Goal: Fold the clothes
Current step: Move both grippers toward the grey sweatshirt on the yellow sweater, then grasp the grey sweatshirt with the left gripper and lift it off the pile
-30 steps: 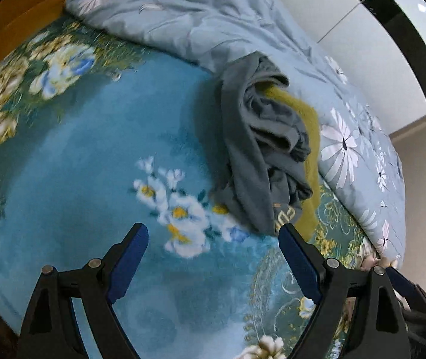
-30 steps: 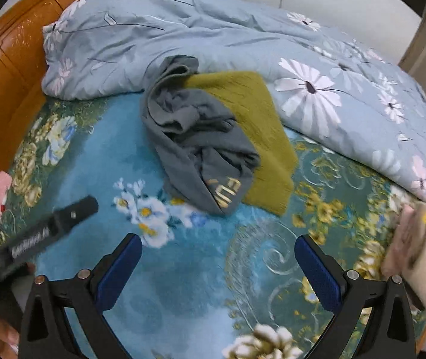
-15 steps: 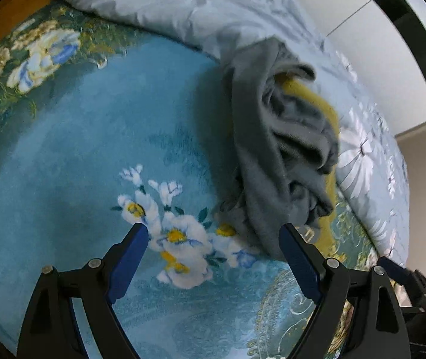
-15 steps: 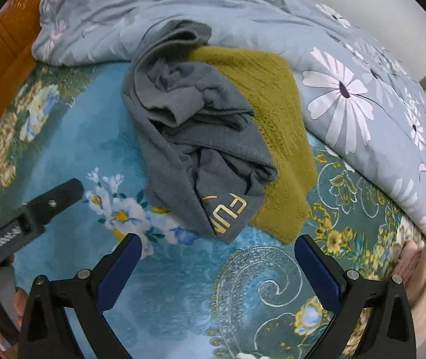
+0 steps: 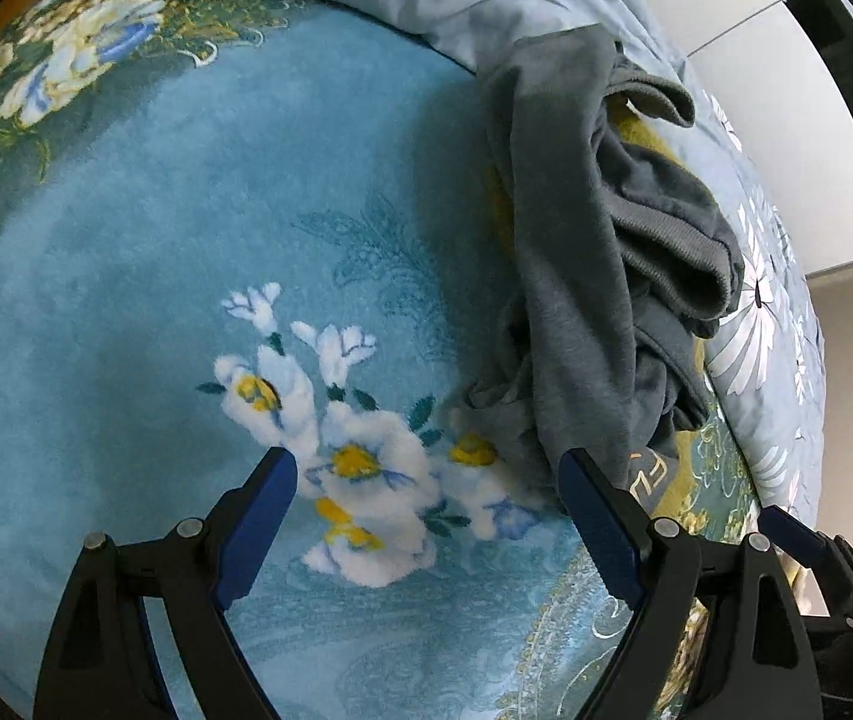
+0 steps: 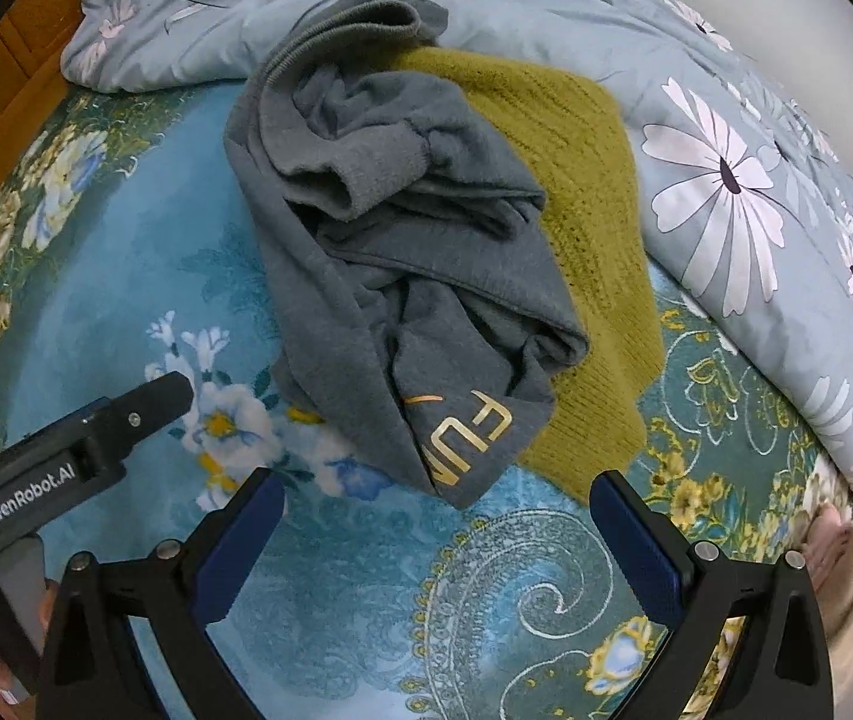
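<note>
A crumpled grey sweatshirt (image 6: 390, 252) with gold letters lies on the blue floral bed cover, partly on top of an olive knit garment (image 6: 594, 192). In the left wrist view the grey sweatshirt (image 5: 594, 276) sits just ahead and right of my open left gripper (image 5: 426, 468), whose right fingertip nearly touches its hem. My right gripper (image 6: 435, 489) is open, just short of the sweatshirt's lettered corner. The left gripper (image 6: 144, 402) also shows at the left edge of the right wrist view.
A pale blue quilt (image 6: 726, 120) with white flowers is heaped behind and to the right of the clothes. The wooden bed frame (image 6: 24, 42) runs along the far left. Folded pale cloth (image 6: 852, 564) lies at the bed's right edge. White cupboard doors (image 5: 786, 90) stand beyond.
Both grippers have moved forward toward the clothes pile, which now looks larger and closer in both views. Both stay open.
</note>
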`<action>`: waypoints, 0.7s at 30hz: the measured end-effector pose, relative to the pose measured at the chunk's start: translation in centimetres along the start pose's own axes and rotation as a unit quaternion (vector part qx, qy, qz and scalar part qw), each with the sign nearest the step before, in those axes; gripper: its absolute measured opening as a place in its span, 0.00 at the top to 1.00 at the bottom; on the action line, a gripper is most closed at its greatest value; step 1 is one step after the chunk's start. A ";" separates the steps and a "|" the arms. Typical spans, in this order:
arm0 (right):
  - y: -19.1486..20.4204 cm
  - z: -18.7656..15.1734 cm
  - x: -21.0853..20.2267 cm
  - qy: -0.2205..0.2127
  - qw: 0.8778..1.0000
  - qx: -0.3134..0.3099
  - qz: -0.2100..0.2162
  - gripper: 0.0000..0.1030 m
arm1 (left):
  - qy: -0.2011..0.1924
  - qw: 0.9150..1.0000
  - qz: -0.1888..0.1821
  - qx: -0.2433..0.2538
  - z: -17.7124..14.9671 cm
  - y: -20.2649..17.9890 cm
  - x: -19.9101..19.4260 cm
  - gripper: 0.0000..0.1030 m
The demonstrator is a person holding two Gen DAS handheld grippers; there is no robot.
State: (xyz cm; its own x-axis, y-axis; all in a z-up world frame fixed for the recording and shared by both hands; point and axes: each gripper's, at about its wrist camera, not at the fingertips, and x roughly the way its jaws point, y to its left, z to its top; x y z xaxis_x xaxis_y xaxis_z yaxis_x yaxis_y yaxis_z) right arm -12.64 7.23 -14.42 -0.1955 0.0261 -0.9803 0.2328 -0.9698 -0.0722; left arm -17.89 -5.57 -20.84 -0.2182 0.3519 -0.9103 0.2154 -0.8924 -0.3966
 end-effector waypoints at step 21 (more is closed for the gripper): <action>-0.4 0.9 1.5 0.005 1.000 0.012 0.020 0.00 | 0.002 0.999 -0.035 -0.006 4.7 -1.9 2.4 0.13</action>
State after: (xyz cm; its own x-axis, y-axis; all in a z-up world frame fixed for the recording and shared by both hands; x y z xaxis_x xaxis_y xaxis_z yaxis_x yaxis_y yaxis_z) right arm -13.94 7.43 -15.72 -0.1762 -0.0095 -0.9843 0.2175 -0.9756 -0.0295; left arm -23.32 -4.37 -21.75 -0.2302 0.4143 -0.8806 0.2104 -0.8623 -0.4607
